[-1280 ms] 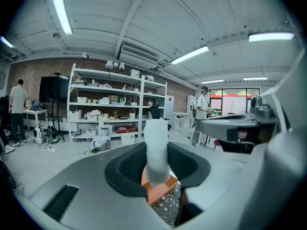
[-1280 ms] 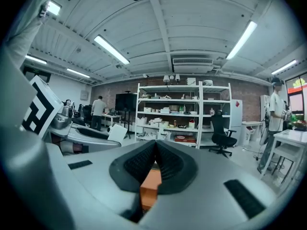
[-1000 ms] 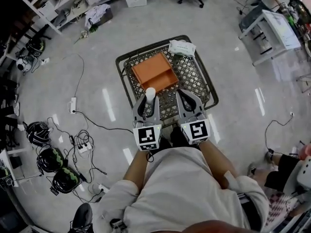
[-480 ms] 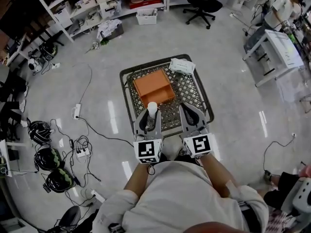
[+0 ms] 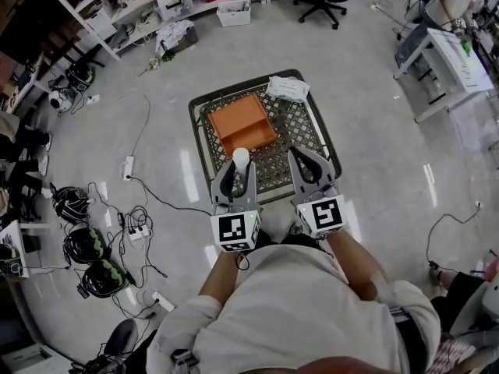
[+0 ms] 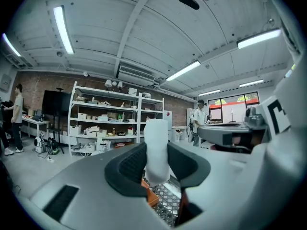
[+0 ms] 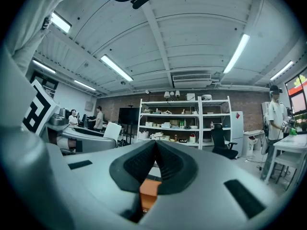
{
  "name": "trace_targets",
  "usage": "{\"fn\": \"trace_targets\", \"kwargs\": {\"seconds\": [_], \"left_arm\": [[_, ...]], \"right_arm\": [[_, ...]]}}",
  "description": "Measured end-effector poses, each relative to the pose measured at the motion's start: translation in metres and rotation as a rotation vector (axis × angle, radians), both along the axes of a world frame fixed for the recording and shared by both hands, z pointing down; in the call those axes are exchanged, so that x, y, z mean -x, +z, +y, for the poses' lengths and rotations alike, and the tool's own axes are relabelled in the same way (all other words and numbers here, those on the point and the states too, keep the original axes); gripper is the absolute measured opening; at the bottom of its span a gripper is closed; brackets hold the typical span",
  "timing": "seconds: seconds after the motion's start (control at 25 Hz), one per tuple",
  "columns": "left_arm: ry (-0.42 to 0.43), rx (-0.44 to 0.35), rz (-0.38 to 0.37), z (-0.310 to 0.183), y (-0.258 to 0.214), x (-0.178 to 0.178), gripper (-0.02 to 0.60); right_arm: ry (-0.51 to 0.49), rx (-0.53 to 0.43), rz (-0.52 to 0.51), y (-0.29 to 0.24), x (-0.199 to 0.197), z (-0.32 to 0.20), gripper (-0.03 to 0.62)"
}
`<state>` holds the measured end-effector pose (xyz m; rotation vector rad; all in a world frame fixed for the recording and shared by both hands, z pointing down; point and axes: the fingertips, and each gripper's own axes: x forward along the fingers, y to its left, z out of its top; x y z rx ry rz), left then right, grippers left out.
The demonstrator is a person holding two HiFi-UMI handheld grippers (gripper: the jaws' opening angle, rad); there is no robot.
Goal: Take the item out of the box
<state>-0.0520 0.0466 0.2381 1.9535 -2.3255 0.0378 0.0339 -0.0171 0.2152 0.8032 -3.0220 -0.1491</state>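
The left gripper (image 5: 240, 168) is clamped on the lower part of a white tube (image 5: 241, 159), which stands upright over the near edge of the wire cart (image 5: 195, 142), clear of the orange box (image 5: 243, 122) at the cart's far-left corner. With so little of the tube pinched, a jolt could tip it loose, dropping it into the cart. The right gripper (image 5: 306, 162), jaws pressed together on nothing, couldn't catch it.

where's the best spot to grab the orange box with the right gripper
Probably its near right wall, from above, one jaw inside and one outside. The orange box lies flat and open on the cart's mesh; its body looks too wide to span, but the thin upright rim would fit. The right gripper, shut and empty, is nearest that side.
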Motion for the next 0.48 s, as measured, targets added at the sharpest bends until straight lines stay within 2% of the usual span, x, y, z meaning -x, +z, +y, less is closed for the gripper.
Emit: {"fn": "trace_targets", "kwargs": {"seconds": [0.48], "left_arm": [[0.029,-0.033,-0.005,-0.0079,-0.0051,-0.0084,0.137]], "right_arm": [[-0.003,0.001,-0.015,-0.0038,0.0042,0.0019,0.003]]}}
